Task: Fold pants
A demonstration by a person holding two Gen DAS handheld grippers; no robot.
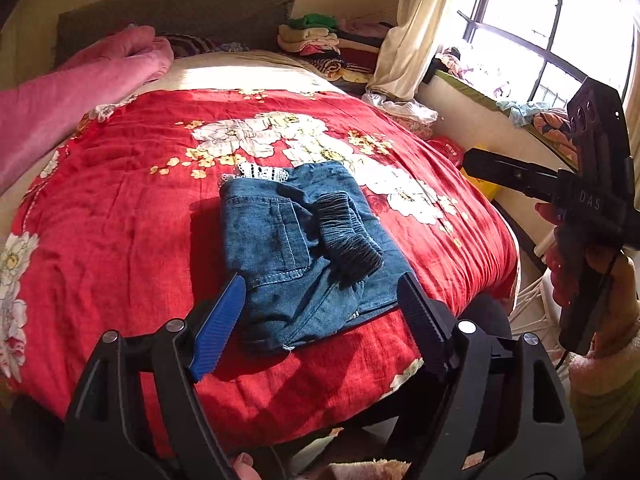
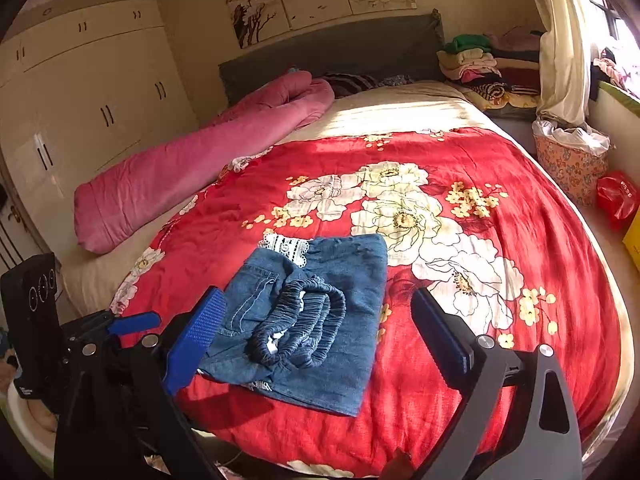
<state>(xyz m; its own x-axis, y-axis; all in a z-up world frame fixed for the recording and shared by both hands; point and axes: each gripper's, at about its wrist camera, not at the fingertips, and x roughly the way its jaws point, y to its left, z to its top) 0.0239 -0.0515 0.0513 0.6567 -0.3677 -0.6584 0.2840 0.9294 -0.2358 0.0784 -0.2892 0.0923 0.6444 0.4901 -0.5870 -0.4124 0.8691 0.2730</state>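
Observation:
The blue denim pants (image 1: pixel 304 248) lie folded into a compact bundle on the red floral quilt (image 1: pixel 120 220), with the elastic waistband (image 1: pixel 348 236) on top and white lace trim at the far edge. They also show in the right wrist view (image 2: pixel 320 320). My left gripper (image 1: pixel 324 320) is open and empty, above the near edge of the bundle. My right gripper (image 2: pixel 320 344) is open and empty, held above the bundle's near side; its body shows at the right of the left wrist view (image 1: pixel 592 200).
A rolled pink blanket (image 2: pixel 192 168) lies along the bed's left side. Stacked folded clothes (image 2: pixel 488 64) sit by the headboard. A floral basket (image 2: pixel 568 160) and a red bag (image 2: pixel 618 196) stand right of the bed, under the window. Wardrobes (image 2: pixel 80 100) line the left wall.

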